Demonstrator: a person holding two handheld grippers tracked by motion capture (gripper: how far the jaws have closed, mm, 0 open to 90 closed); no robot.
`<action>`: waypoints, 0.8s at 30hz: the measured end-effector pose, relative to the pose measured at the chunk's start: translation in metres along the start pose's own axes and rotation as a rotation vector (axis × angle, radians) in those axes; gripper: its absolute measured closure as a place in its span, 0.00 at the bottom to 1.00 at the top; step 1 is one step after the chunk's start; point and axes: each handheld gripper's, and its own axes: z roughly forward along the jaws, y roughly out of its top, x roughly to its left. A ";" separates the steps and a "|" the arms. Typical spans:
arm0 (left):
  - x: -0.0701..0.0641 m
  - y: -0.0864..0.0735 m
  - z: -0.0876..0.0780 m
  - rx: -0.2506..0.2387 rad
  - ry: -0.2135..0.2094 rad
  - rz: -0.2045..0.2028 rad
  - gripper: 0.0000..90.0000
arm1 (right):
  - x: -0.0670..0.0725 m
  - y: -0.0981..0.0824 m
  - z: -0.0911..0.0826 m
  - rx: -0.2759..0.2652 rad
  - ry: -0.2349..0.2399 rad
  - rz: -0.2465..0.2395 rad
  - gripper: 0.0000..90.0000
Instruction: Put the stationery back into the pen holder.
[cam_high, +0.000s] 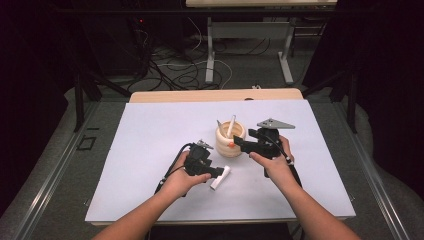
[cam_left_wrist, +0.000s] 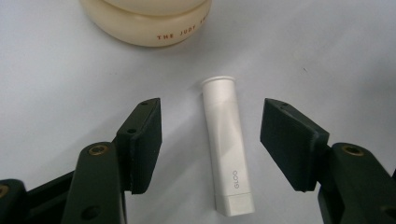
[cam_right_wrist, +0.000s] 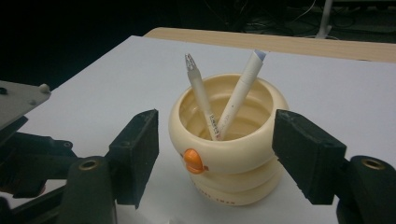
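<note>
A white glue stick (cam_left_wrist: 228, 149) (marked GLOO) lies flat on the white table (cam_high: 150, 145) between the wide-spread jaws of the left gripper (cam_left_wrist: 210, 140), touching neither. The right gripper (cam_right_wrist: 215, 149), jaws equally wide, flanks a cream cup (cam_right_wrist: 233, 154) holding two pens (cam_right_wrist: 201, 98).

Left tool (cam_high: 220, 172) at 6 o'clock, jaws spread wide, angled toward 3 o'clock, right tool (cam_high: 239, 143) just beyond toward 1 o'clock, jaws parted, both forearms entering from 6 o'clock

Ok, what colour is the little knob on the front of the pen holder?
Orange, on the cream pen holder; the knob shows best in the right gripper view.
</note>
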 end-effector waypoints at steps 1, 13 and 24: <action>-0.001 0.000 0.001 0.004 -0.003 -0.015 0.45 | 0.000 0.000 -0.001 0.003 0.007 -0.001 0.33; -0.002 -0.005 0.011 0.077 -0.032 -0.032 0.50 | 0.001 -0.004 -0.013 0.023 0.037 -0.005 0.26; -0.003 -0.007 0.019 0.116 -0.034 -0.054 0.54 | 0.001 -0.013 -0.025 0.062 0.072 -0.012 0.21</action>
